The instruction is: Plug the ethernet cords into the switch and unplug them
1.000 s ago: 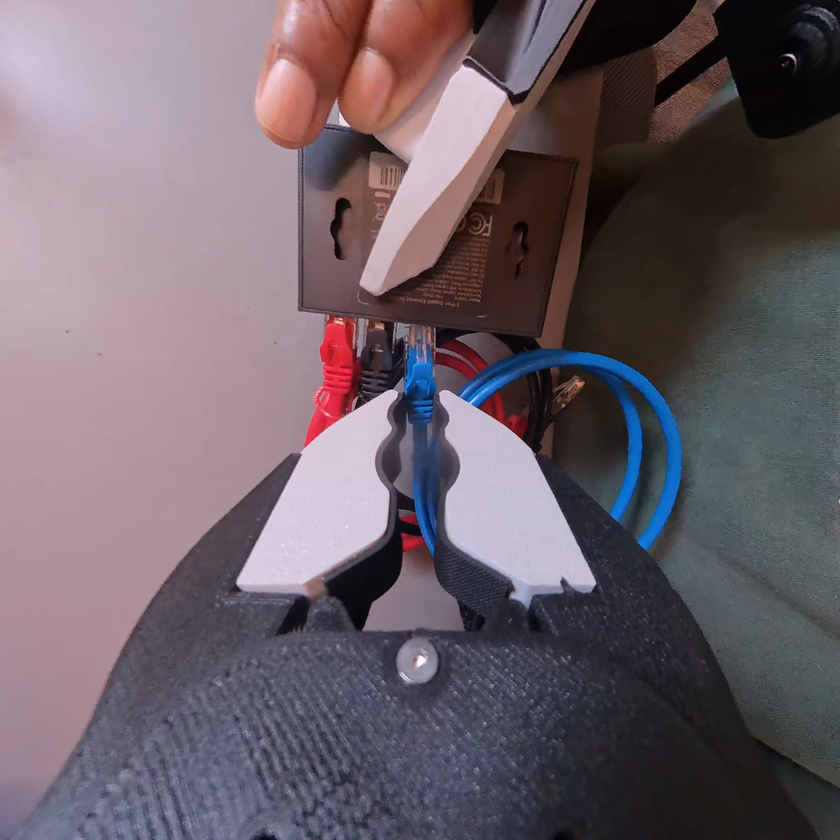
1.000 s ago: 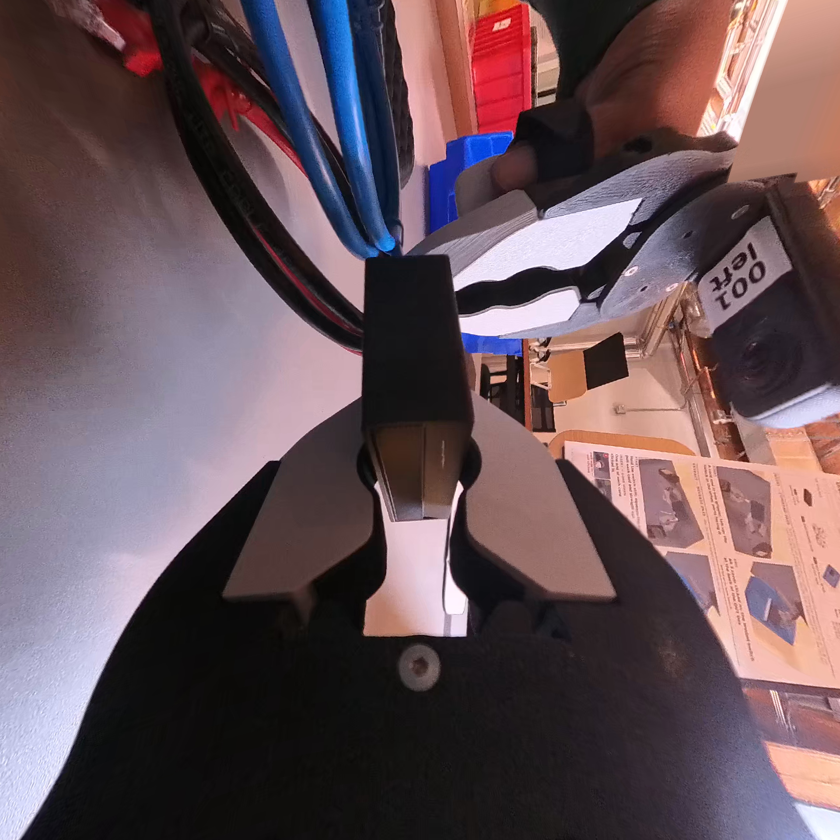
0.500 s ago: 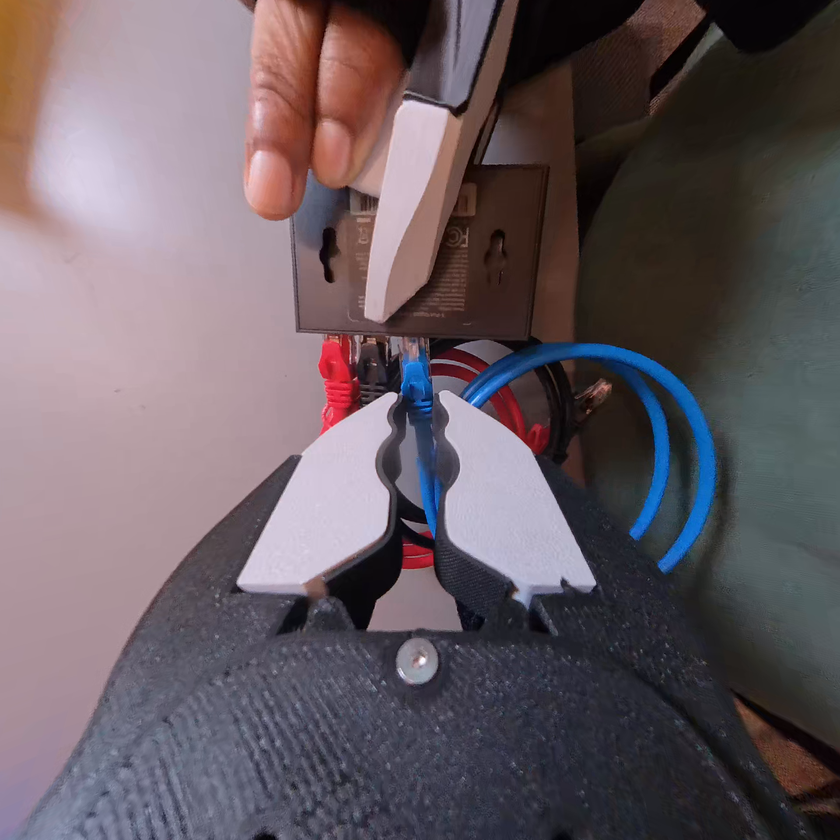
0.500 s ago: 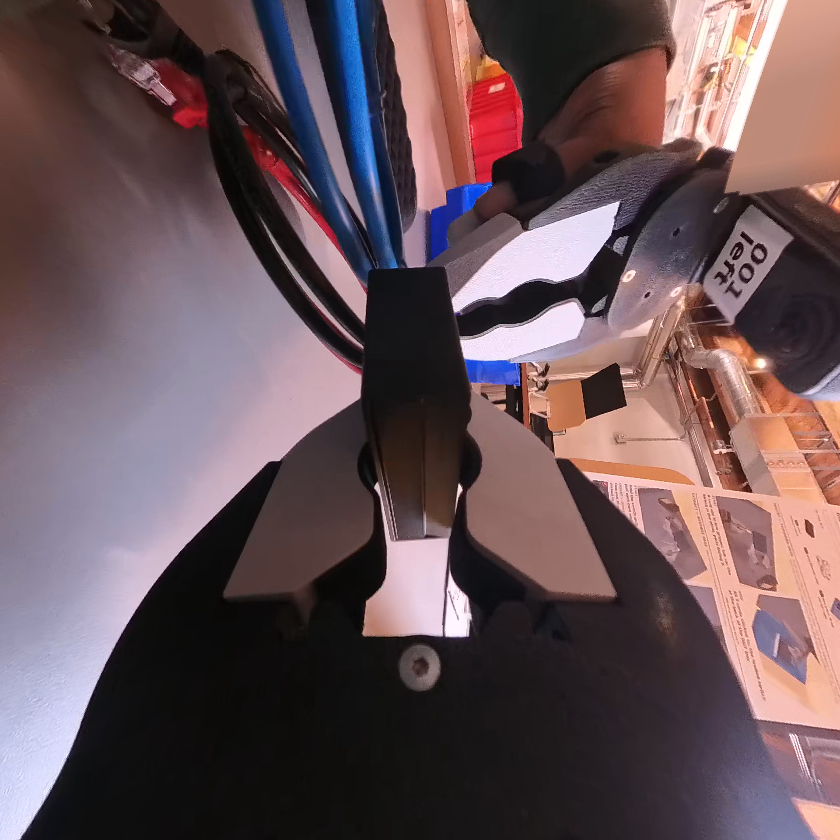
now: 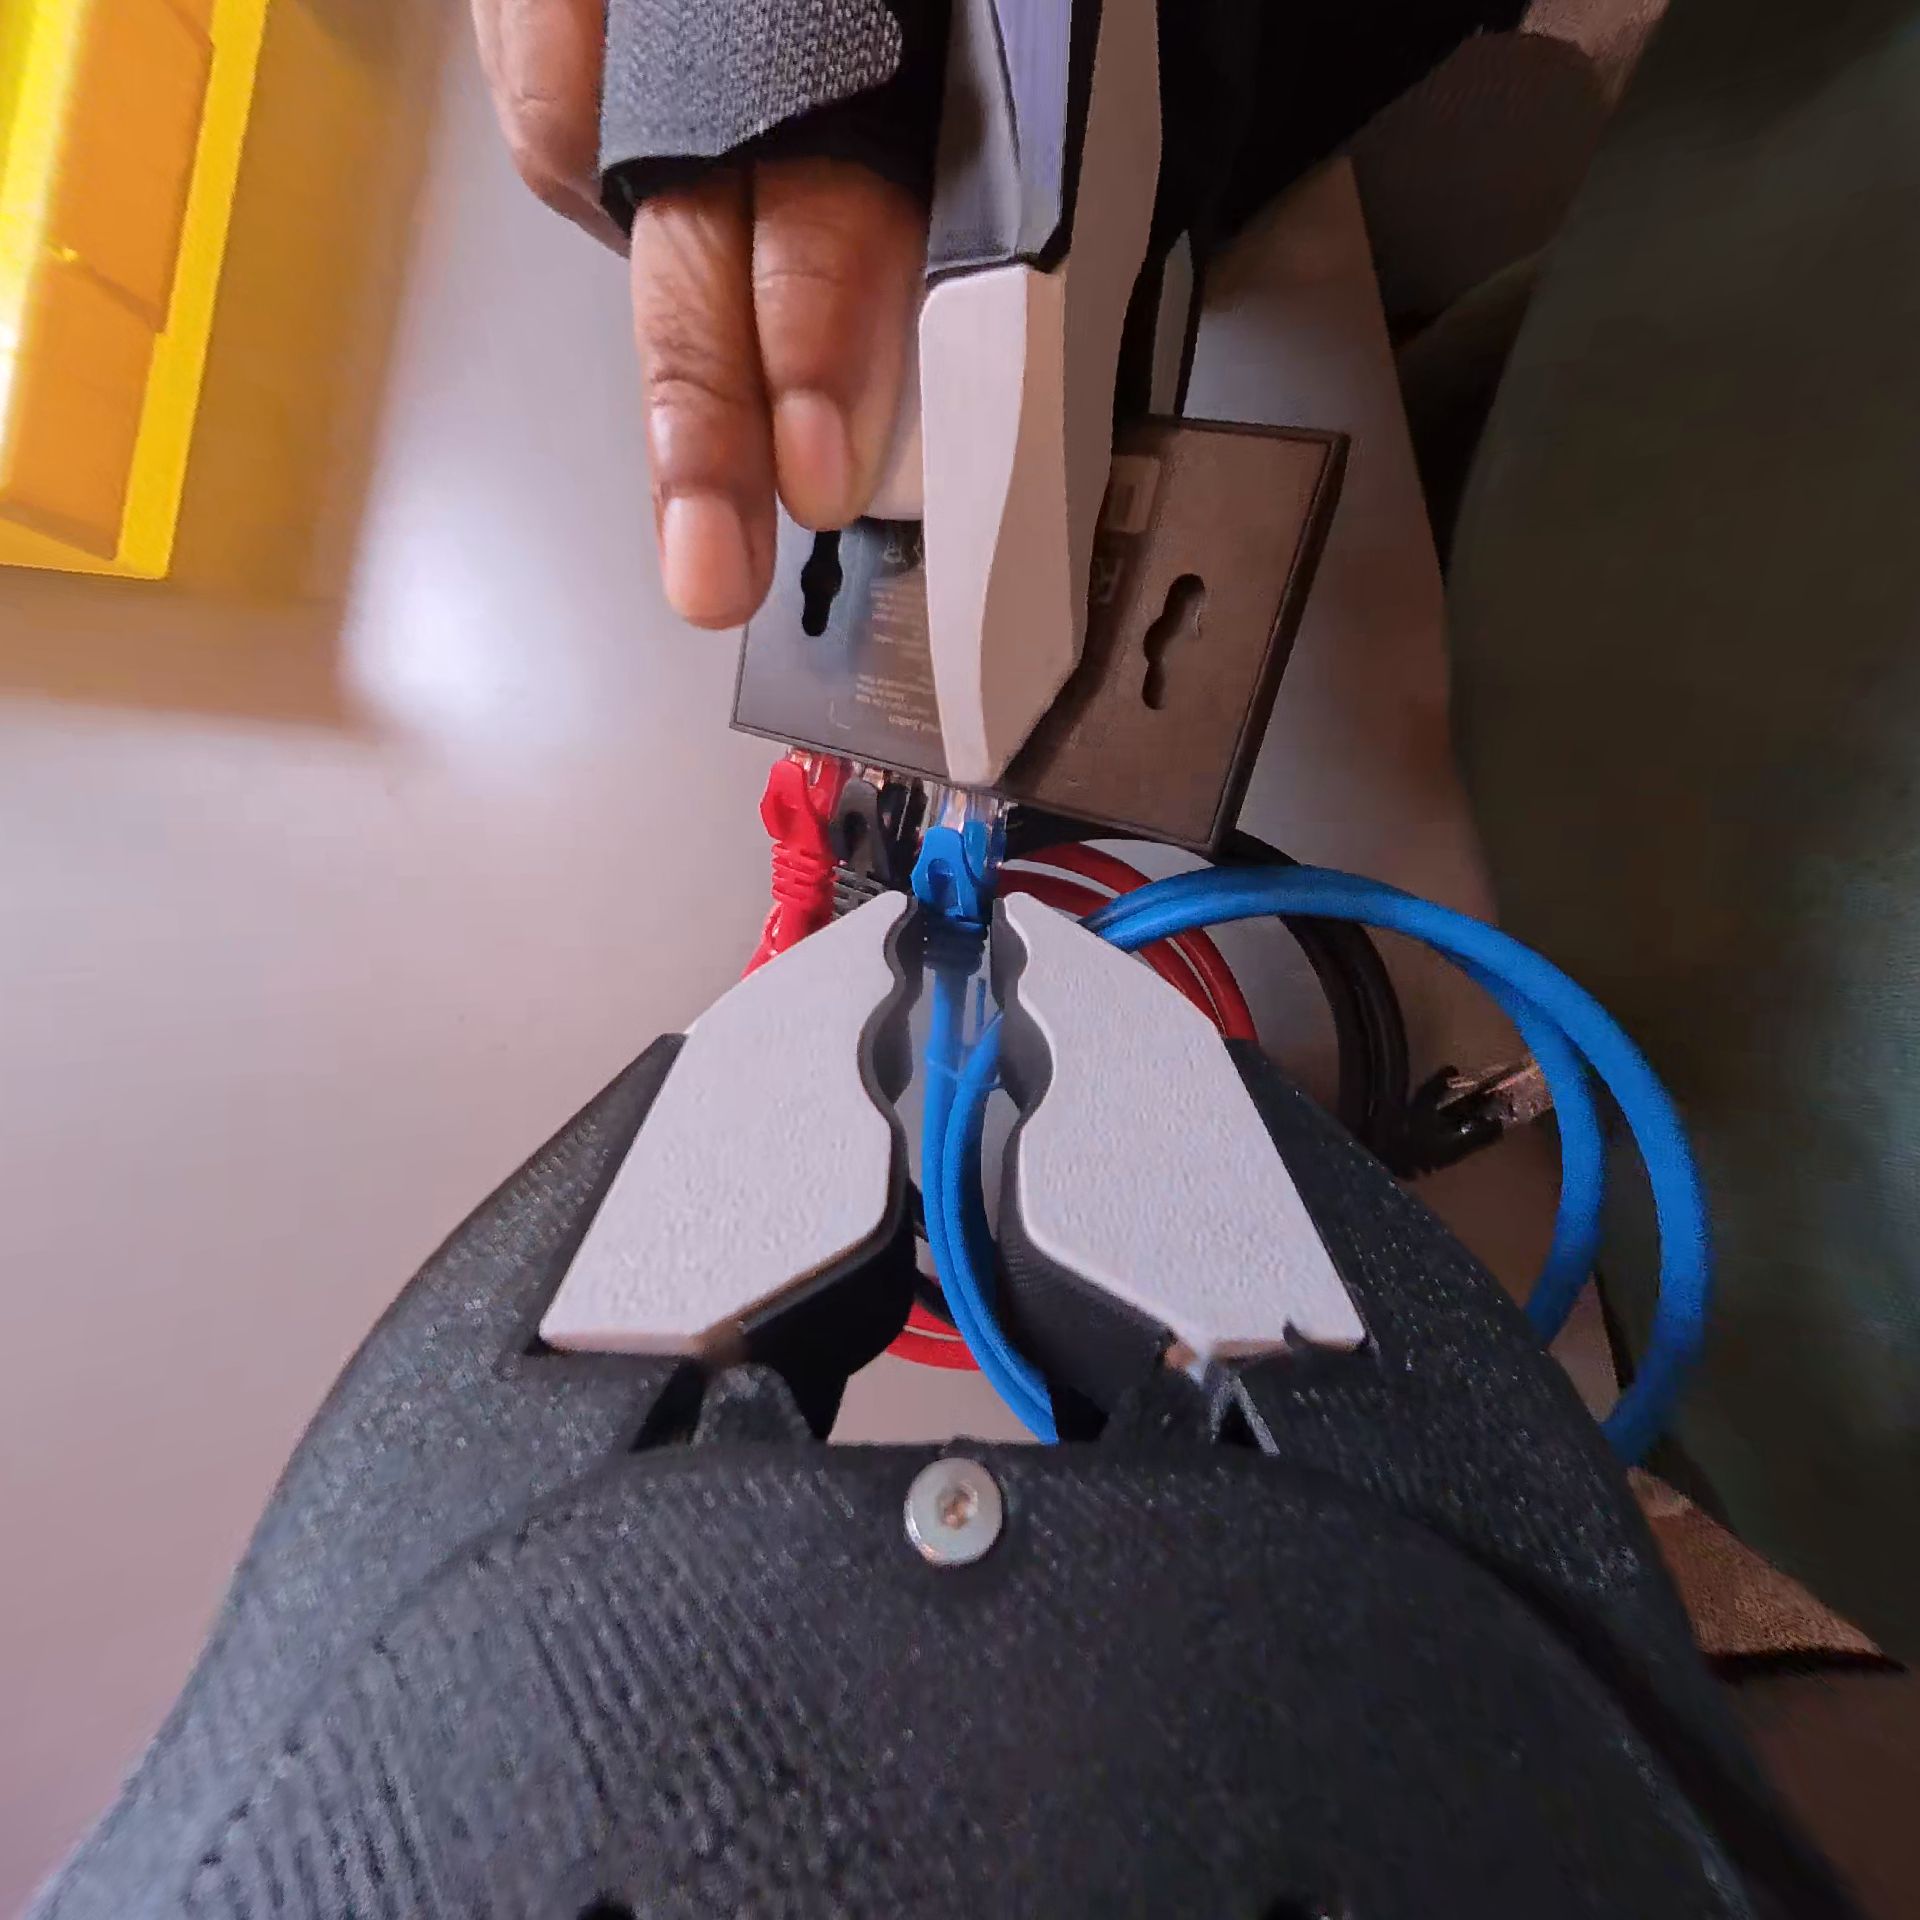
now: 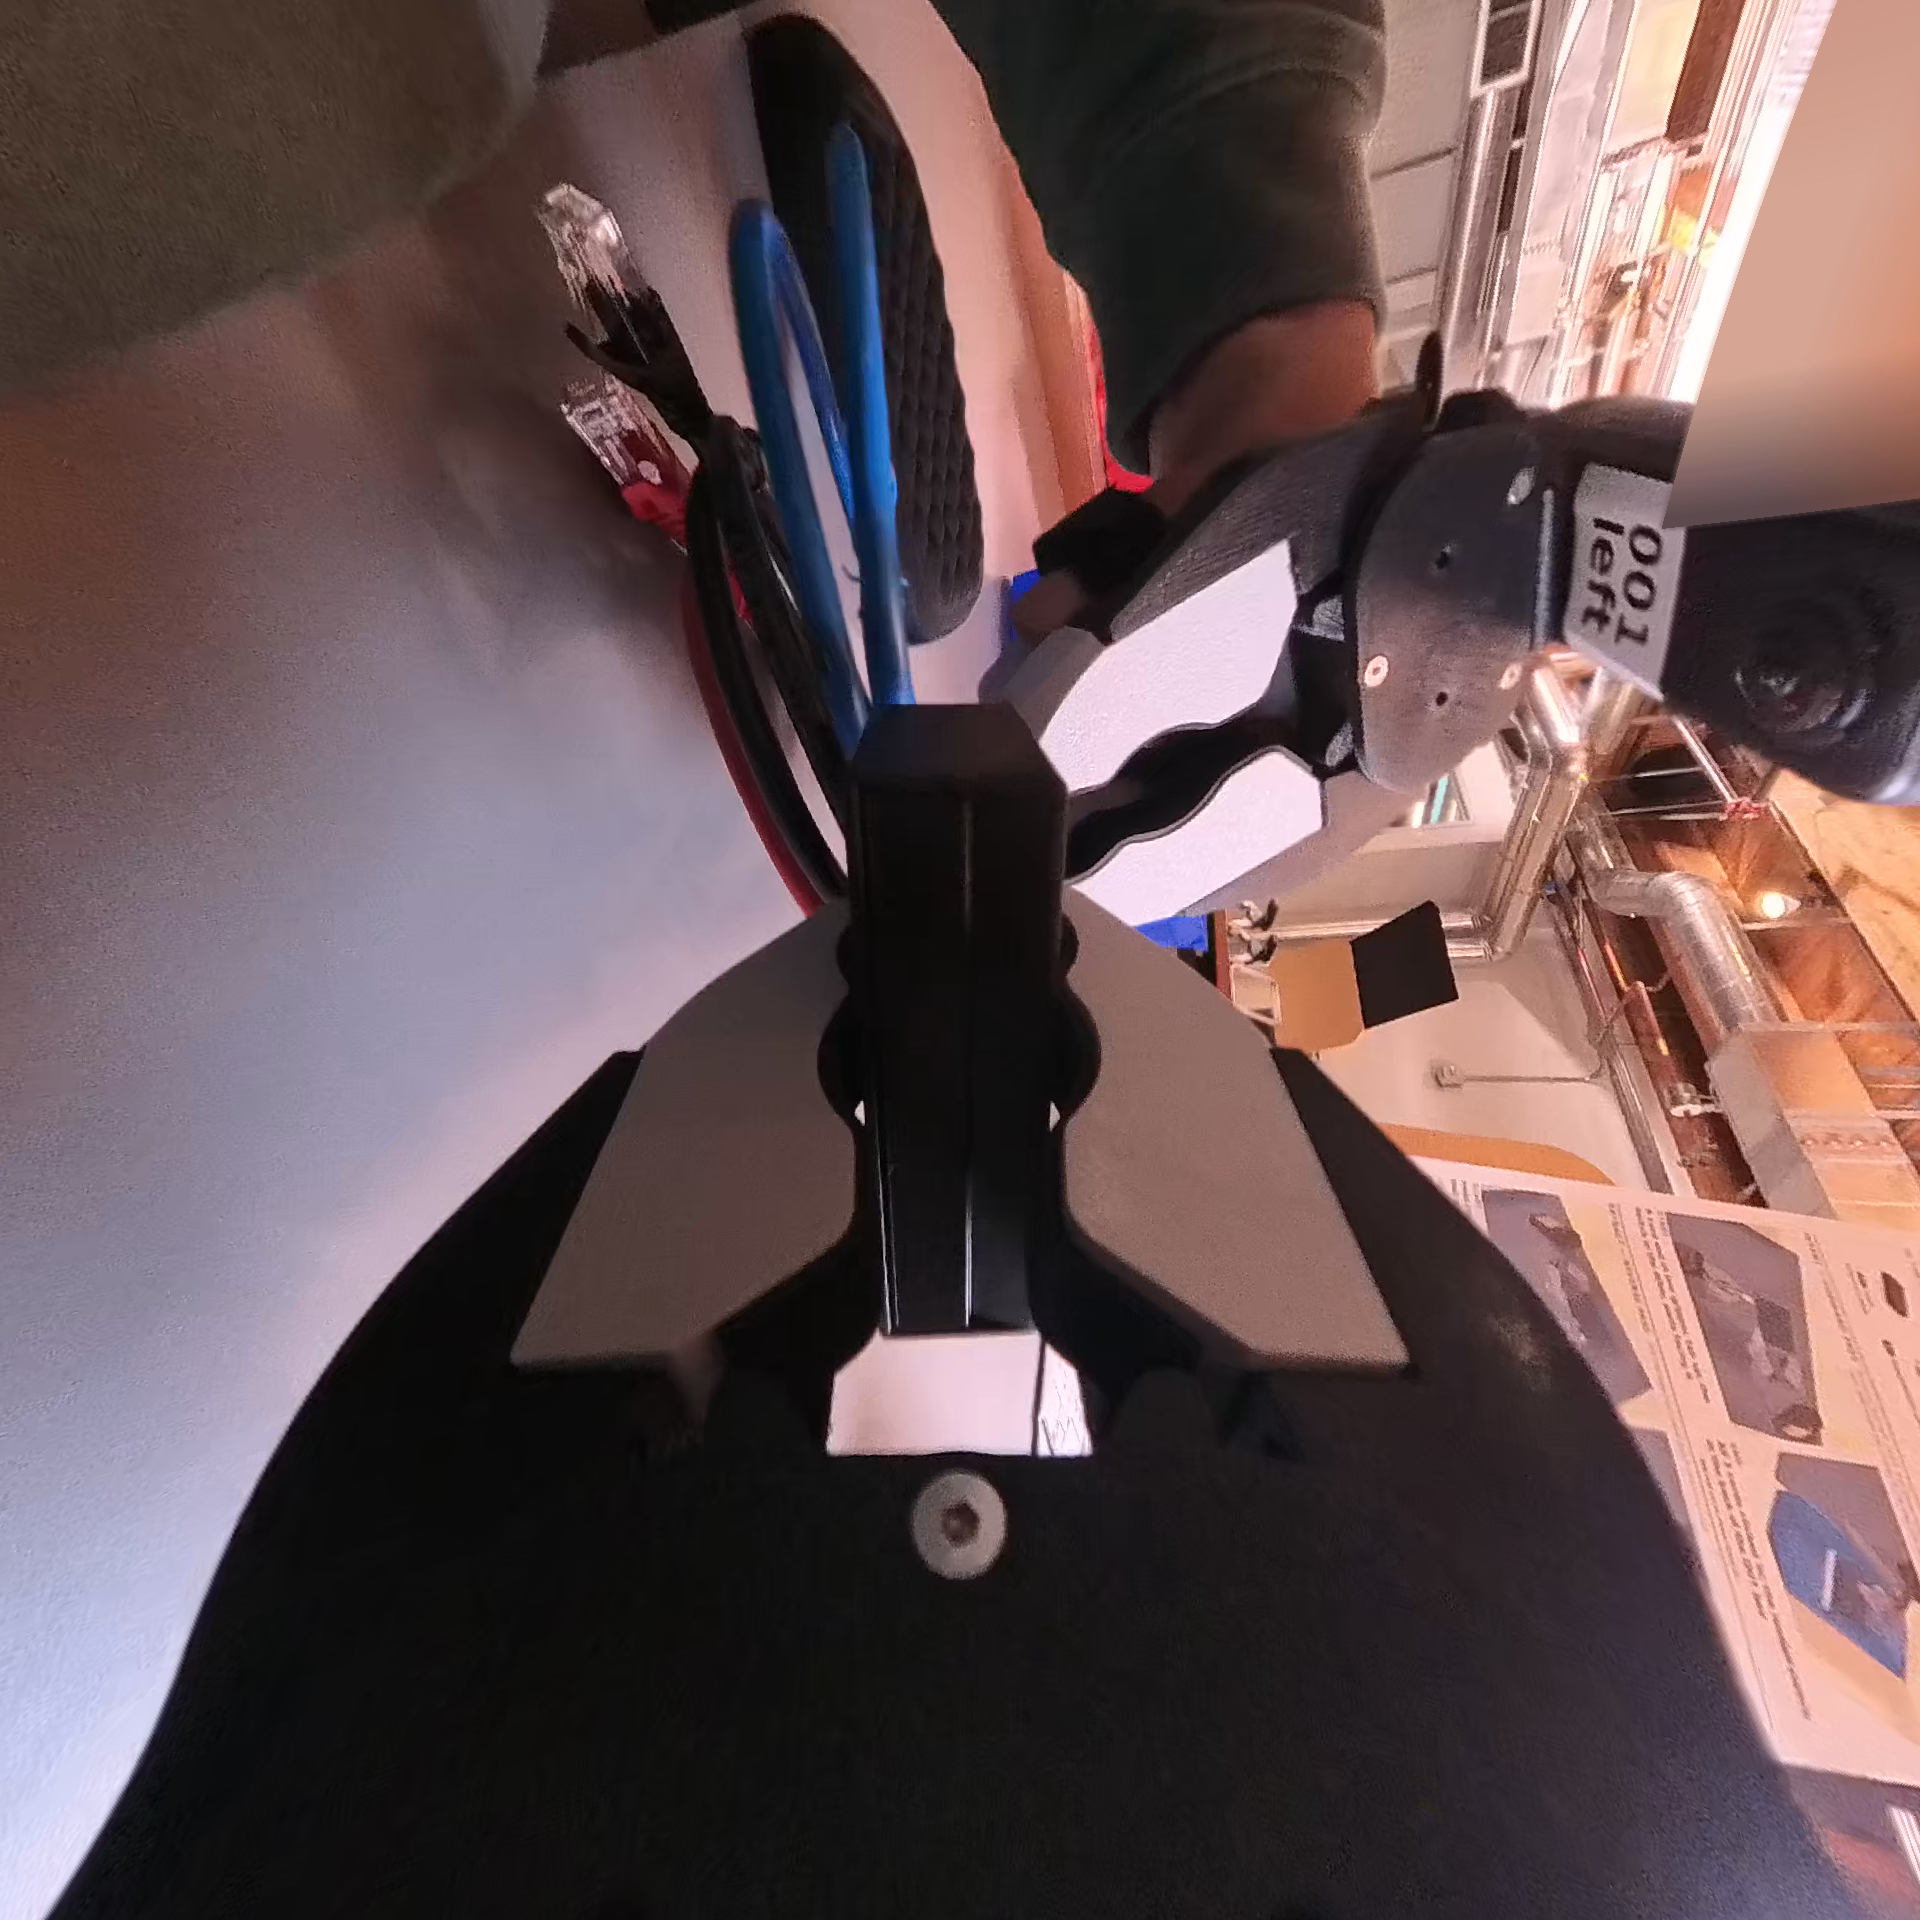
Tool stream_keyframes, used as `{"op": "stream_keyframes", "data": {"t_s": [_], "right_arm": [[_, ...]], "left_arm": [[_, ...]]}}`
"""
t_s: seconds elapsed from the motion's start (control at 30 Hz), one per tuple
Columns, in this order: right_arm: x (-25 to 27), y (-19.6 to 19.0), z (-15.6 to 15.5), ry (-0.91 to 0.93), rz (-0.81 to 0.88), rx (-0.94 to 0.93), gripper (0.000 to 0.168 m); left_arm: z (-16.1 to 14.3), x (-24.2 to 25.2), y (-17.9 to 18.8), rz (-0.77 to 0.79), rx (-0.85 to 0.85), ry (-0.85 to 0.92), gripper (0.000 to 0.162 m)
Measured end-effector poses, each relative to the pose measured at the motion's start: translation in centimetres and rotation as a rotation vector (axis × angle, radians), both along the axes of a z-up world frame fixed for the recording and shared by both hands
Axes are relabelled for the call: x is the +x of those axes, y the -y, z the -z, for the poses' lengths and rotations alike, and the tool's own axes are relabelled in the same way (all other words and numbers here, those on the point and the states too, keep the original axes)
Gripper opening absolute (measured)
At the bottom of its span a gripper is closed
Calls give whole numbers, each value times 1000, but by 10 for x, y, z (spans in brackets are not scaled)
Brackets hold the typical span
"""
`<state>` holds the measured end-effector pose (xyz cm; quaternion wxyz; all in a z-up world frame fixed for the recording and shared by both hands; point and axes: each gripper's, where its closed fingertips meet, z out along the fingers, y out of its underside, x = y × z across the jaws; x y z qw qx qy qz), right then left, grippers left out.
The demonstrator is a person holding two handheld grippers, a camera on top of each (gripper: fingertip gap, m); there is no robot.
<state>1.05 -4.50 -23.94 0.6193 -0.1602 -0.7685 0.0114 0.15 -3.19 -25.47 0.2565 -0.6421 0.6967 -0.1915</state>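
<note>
I've tilted the switch [image 5: 1195, 644] clockwise since a second ago; my right fingers [image 6: 961, 1029] clamp it, left fingers [image 5: 951, 914] pinch the blue plug [image 5: 951, 868], apparently seated.

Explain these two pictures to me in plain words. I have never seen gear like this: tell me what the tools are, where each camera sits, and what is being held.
There is no robot here. A person holds a two-finger gripper in each hand, and each gripper carries a camera looking forward along its fingers.

The left wrist view shows the left gripper closed on the blue ethernet cord, just behind its plug at the black switch. A red cord and a black cord sit in the ports beside it. The rest of the cords loops over the pale table.

The right wrist view shows the right gripper clamped on the switch edge-on, steadying it. The person's hand holds that gripper.
</note>
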Motion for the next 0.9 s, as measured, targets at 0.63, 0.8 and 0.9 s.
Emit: {"op": "stream_keyframes", "data": {"t_s": [0.63, 0.8, 0.9], "right_arm": [[1, -10, 7, 5, 24, -114, 30], [0, -6, 9, 15, -4, -149, 30], [0, -1, 7, 19, -21, -184, 30]], "left_arm": [[24, -23, -15, -1, 407, -32, 17], [17, -11, -10, -2, 475, 53, 13], [16, -8, -8, -4, 478, 81, 11]]}}
